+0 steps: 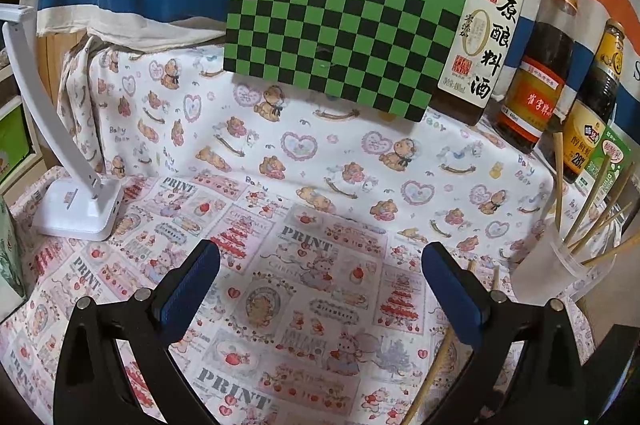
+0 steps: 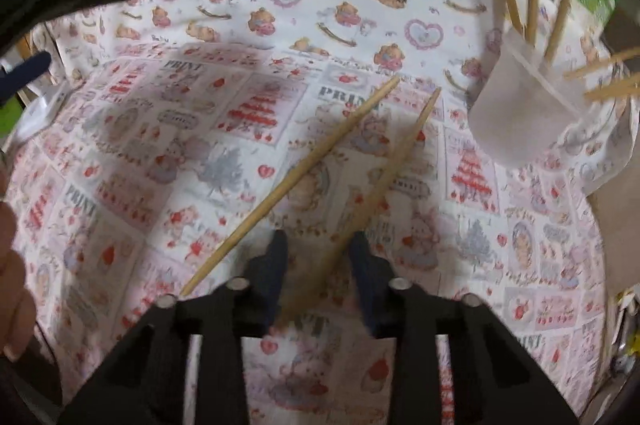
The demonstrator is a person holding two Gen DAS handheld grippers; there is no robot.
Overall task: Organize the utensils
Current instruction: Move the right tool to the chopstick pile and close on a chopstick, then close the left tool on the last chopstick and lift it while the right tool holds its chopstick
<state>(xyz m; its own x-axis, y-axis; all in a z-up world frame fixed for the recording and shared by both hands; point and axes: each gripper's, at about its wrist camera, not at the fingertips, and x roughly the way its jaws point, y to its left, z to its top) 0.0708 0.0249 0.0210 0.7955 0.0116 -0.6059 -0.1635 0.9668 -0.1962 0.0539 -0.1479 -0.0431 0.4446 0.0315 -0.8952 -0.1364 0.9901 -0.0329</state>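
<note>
Two bamboo chopsticks lie on the patterned cloth in the right wrist view. The left chopstick (image 2: 292,185) lies free, just outside my right gripper's left finger. The right chopstick (image 2: 384,185) runs slantwise down between the blue pads of my right gripper (image 2: 319,239); the jaws stand narrow around it with a gap still showing, and the picture is blurred there. A frosted plastic cup (image 2: 516,105) at the right holds several chopsticks. My left gripper (image 1: 320,253) hangs wide open over bare cloth, with the cup (image 1: 560,265) to its right and a chopstick (image 1: 430,377) behind its right finger.
A green checkered board (image 1: 340,25) leans at the back beside three sauce bottles (image 1: 484,25). A white lamp base (image 1: 80,209) stands at the left. A green carton (image 1: 604,165) sits behind the cup. A person's hand (image 2: 12,265) shows at the left edge.
</note>
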